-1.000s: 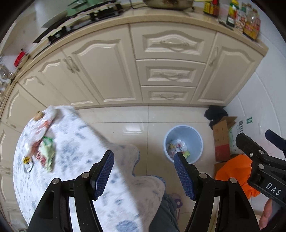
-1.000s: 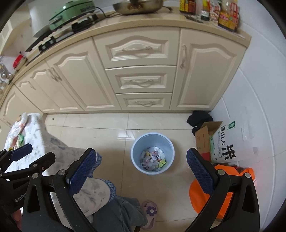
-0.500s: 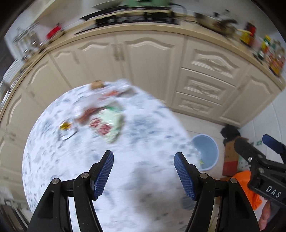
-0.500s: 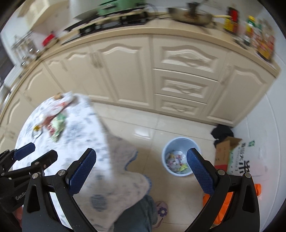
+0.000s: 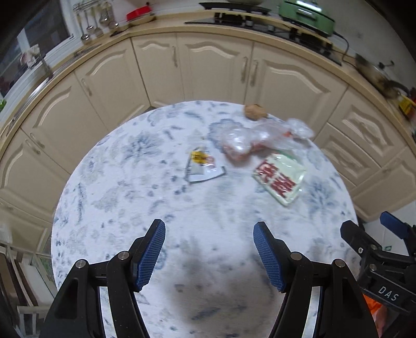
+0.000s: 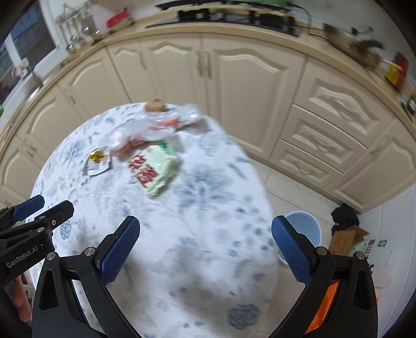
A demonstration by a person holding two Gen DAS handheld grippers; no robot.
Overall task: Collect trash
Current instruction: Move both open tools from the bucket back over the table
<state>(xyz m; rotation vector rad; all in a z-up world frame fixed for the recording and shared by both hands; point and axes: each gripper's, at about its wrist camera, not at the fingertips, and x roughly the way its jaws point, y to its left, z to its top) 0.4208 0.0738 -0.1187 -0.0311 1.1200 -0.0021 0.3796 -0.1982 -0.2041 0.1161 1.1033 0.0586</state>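
Trash lies on the far half of a round table with a white and blue cloth (image 5: pixel 124 197) (image 6: pixel 213 197). It is a green packet with red characters (image 5: pixel 279 179) (image 6: pixel 156 169), a crumpled clear plastic bag (image 5: pixel 257 137) (image 6: pixel 153 127), a small torn wrapper with yellow print (image 5: pixel 201 166) (image 6: pixel 97 162) and a brown lump (image 5: pixel 254 111) (image 6: pixel 155 105). My left gripper (image 5: pixel 209 256) hangs open above the near side of the table with nothing between its fingers. My right gripper (image 6: pixel 205 252) is open and empty over the table's right edge. A blue bin (image 6: pixel 306 223) stands on the floor past that edge.
Cream kitchen cabinets (image 5: pixel 213 65) curve behind the table under a counter with a stove (image 5: pixel 234 18) and a green cooker (image 5: pixel 306 13). A cardboard box (image 6: pixel 348 239), a dark cloth (image 6: pixel 344 215) and something orange (image 6: pixel 322 306) sit on the floor by the bin.
Both views have swung from the bin and floor over to the table. The table and its trash now fill the frames; the bin has slid to the right edge. Both grippers stayed open.
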